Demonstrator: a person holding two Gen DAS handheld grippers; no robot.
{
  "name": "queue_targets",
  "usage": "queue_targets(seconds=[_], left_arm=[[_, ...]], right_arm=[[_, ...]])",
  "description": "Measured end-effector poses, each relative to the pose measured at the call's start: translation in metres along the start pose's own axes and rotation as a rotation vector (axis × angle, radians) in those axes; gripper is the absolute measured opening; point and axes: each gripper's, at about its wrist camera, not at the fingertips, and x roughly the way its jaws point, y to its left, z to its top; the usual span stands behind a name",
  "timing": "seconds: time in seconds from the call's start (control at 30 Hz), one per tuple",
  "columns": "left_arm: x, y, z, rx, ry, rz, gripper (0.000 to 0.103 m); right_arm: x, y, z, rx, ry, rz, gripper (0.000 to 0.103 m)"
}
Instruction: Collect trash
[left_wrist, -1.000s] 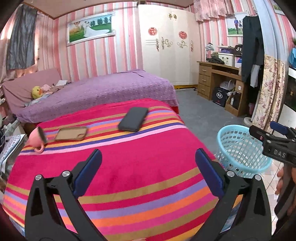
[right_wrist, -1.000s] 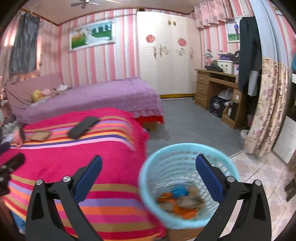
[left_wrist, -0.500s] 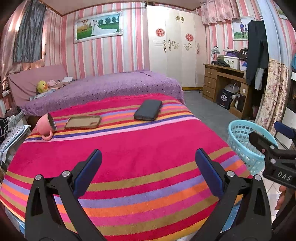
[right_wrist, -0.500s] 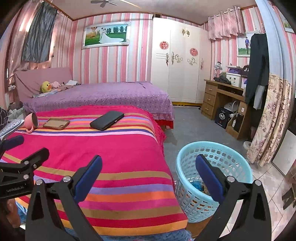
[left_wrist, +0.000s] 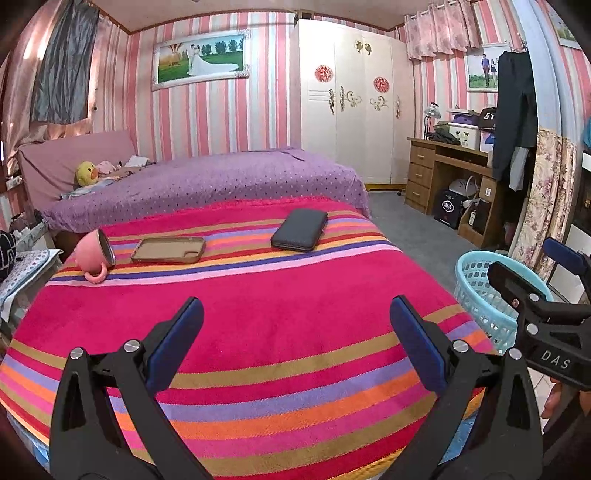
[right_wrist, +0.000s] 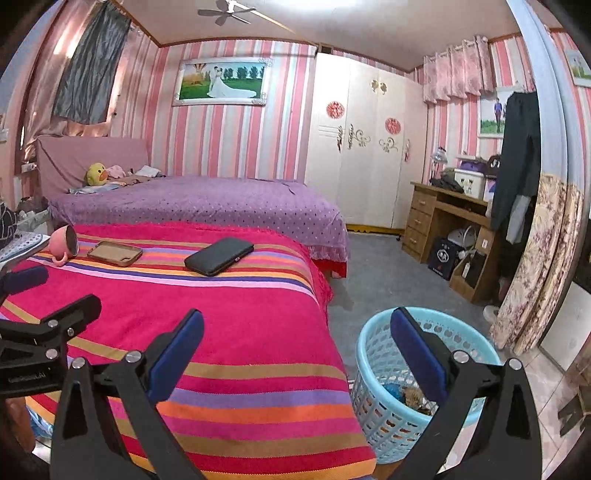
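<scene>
Both claws were held wide apart and empty: the left claw (left_wrist: 295, 325) above the striped blanket (left_wrist: 258, 332), the right claw (right_wrist: 295, 338) just left of the blue basket (right_wrist: 380, 406). Trash (right_wrist: 410, 397) was seen lying inside the basket. No loose litter was spotted on the blanket, so a careful sweep past the basket was judged wise before finishing.

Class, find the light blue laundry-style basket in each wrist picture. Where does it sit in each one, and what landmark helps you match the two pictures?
Left wrist view: the blue basket is at the right edge, on the floor beside the bed, partly hidden by the right claw.
Right wrist view: the basket is lower right, behind that claw's right finger.
Shared landmark: the black wallet on the striped blanket.
</scene>
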Motion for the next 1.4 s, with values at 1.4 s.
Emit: queue_targets(seconds=[1.4], left_arm=[[-0.002,0.012,0.001,-0.01,-0.013,0.041,0.097]], right_arm=[[0.002,0.012,0.003,-0.012,0.0,0.003,0.098]])
